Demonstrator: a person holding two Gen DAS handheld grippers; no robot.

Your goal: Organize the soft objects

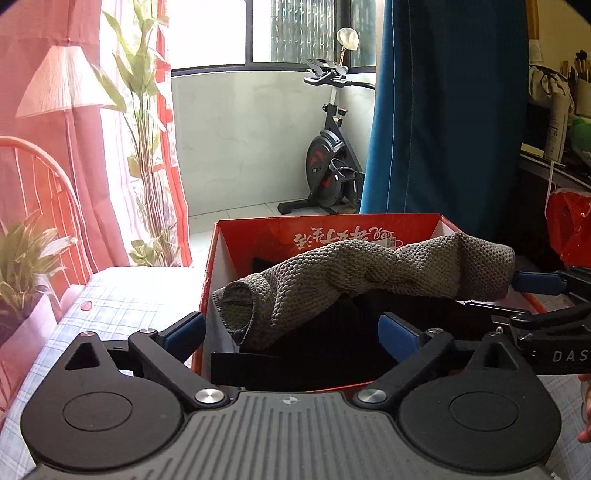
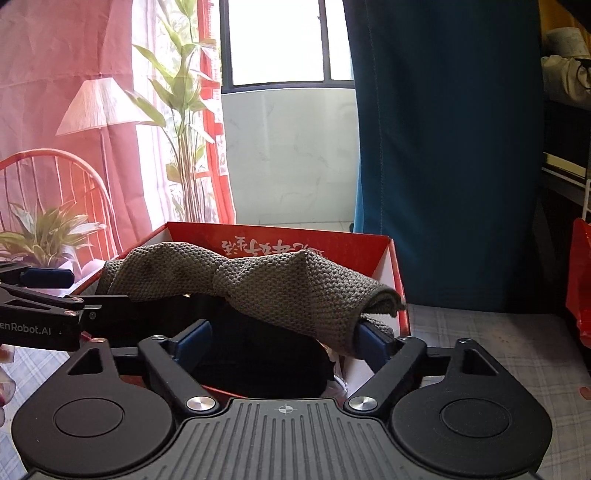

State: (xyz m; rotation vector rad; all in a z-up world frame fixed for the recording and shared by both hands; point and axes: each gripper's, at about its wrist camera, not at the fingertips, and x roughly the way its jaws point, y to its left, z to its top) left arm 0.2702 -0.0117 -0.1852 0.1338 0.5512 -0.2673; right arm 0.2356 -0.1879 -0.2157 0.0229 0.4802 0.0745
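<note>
Both grippers' jaws spread; grey cloth (image 1: 354,280) lies across red box (image 1: 332,229) rim.

daylight via window (image 1: 221,33) | glare blown out | fisheye edge warp | sharp

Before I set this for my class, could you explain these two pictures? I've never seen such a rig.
No robot: a person holds a two-finger gripper in each hand, each carrying a camera that looks along its fingers. One picture comes from the left gripper, the other from the right gripper. On a checked tablecloth stands an open red box. A rolled grey cloth spans it. Both jaws stand wide open, so nothing is clamped; one cloth end drapes over a right finger.
</note>
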